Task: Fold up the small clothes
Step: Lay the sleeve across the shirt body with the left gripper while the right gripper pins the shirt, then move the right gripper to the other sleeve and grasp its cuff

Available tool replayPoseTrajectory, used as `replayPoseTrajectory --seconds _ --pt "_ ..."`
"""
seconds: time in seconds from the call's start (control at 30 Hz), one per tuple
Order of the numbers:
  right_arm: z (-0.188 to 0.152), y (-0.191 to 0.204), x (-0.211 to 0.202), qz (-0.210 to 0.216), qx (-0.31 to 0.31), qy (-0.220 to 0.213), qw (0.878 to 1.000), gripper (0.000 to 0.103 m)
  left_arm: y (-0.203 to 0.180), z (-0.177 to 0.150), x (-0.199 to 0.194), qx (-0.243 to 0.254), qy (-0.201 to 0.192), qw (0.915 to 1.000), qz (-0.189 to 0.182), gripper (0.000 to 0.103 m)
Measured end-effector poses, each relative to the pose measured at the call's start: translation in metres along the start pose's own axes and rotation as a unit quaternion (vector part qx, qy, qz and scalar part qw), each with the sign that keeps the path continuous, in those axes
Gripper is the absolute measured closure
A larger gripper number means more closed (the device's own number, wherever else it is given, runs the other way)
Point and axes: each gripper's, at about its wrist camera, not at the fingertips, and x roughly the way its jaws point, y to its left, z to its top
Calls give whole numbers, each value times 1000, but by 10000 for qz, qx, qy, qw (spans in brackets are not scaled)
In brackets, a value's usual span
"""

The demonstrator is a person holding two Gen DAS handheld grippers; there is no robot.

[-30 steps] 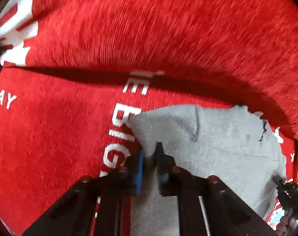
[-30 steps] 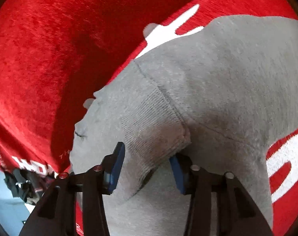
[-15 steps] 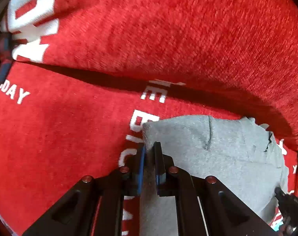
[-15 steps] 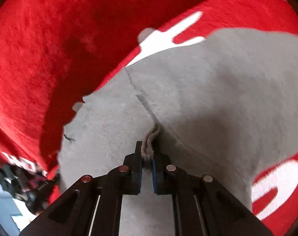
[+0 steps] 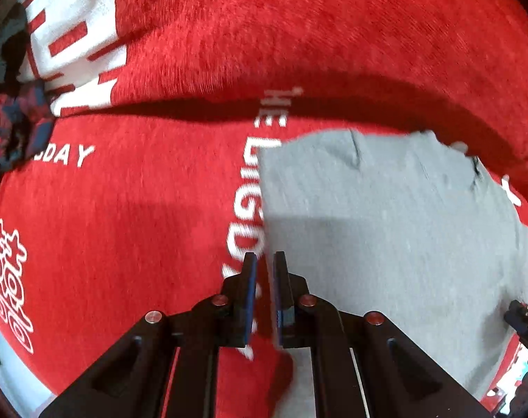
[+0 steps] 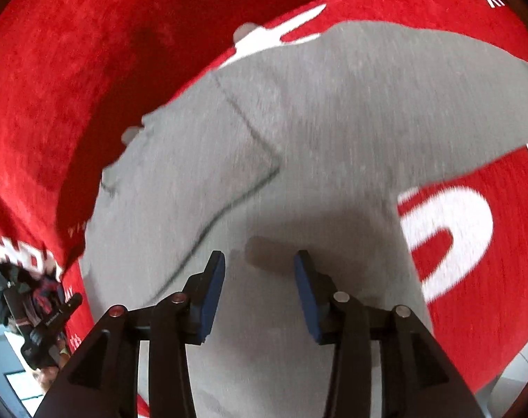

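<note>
A small grey garment lies flat on a red blanket with white lettering. It also fills the middle of the right wrist view, where a dark seam runs across it. My left gripper sits at the garment's left edge with its jaws a narrow gap apart and nothing between them. My right gripper hovers over the grey cloth with its jaws wide apart and empty.
A raised red fold of blanket runs along the far side. A dark plaid cloth lies at the far left. The other gripper's body shows at the lower left of the right wrist view.
Both grippers were shut on the garment's edges half a second ago. Both have let go and pulled back. The garment now lies flatter and spread wider.
</note>
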Motion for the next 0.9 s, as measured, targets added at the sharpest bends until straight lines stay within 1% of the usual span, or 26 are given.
replayPoseTrajectory --seconds 0.03,0.07,0.13,0.17,0.2,0.27,0.37,0.43,0.47,0.5,0.57,0.63,0.7,0.73,0.8,0.87,0.9 --pt "-4 0 -1 4 -38 49 10000 57 -2 -5 0 -4 18 10000 10 90" --pt "-6 1 0 6 -58 80 10000 57 -3 -9 0 -18 46 10000 12 59" --pt "-11 2 0 55 -76 158 9998 57 -4 -11 4 -192 47 9998 -3 5" --pt "-13 3 0 119 -83 210 9997 57 5 -14 2 -288 -60 9996 -52 5" --pt "-16 5 1 221 -114 277 9993 56 8 -15 -1 -343 -81 9993 -157 5" --pt "-22 15 4 452 -238 385 9979 56 16 -16 -3 -479 -46 9987 -190 5" --pt "-38 39 12 915 -518 616 9925 56 33 -16 1 -621 54 9979 -187 5" --pt "-54 65 27 1338 -592 890 9852 56 48 -18 -5 -786 32 9968 -147 5" --pt "-59 76 33 1471 -622 982 9823 56 54 -18 -8 -851 -23 9963 -95 5" --pt "-69 96 45 1683 -683 1132 9768 56 61 -19 -12 -911 -86 9958 -30 5" --pt "-83 124 60 1967 -753 1300 9689 56 72 -18 -13 -1018 -137 9947 30 5" --pt "-99 160 82 2248 -797 1505 9594 56 84 -19 -15 -1112 -109 9937 14 5" --pt "-110 186 100 2382 -830 1643 9536 56 95 -22 -19 -1176 -107 9930 -80 5" --pt "-115 199 111 2378 -883 1675 9527 56 100 -24 -20 -1206 -116 9926 -86 5" --pt "-123 216 126 2224 -981 1652 9558 56 110 -26 -21 -1263 -118 9919 -87 5" --pt "-125 220 133 2104 -944 1550 9606 56 117 -29 -22 -1304 -114 9913 -102 5" --pt "-123 222 135 2127 -864 1468 9621 56 121 -30 -23 -1299 -123 9914 -115 5"
